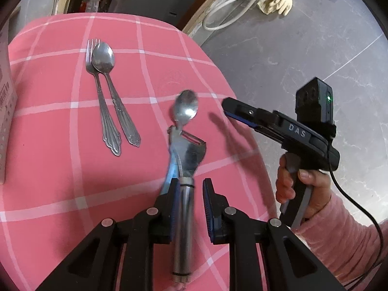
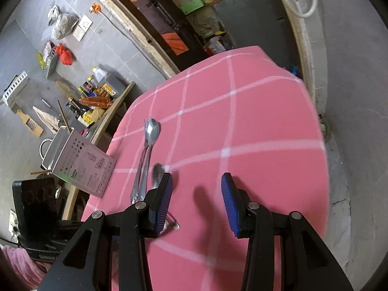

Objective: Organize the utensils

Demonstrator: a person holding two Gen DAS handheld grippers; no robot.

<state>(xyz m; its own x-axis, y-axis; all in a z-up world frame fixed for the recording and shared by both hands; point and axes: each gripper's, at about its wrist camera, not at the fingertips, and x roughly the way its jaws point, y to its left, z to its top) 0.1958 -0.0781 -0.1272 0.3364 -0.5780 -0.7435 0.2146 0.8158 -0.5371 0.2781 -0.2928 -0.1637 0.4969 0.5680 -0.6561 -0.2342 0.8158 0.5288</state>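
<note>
Only writing I can actually read is "DAS" in white on the side of the right gripper (image 1: 226, 109); the grey box (image 2: 82, 167) at the bench's left edge has printed text and little icons, but it's too small to make out. The left gripper (image 1: 191, 194) points down at the bench (image 1: 60, 181), which has a pink checked cloth, and it's clenched on the steel handle of a peeler (image 1: 185, 169), with the handle running back between the fingers and the blade end sticking out front. A small spoon (image 1: 186, 108) sits right at the peeler's tip, bowl away from the camera, a bit blurred, so I can't tell if they touch. Further left, a fork (image 1: 101, 101) and a bigger spoon (image 1: 110, 89) lie side by side, touching, handles toward the camera. The right gripper is held out over the bench's right edge by a hand (image 1: 300, 184) in a pink sleeve, wrapped around the pistol grip, fingers aimed left and slightly down. Its jaws stand apart with nothing between them, just bare cloth in the gap.
</note>
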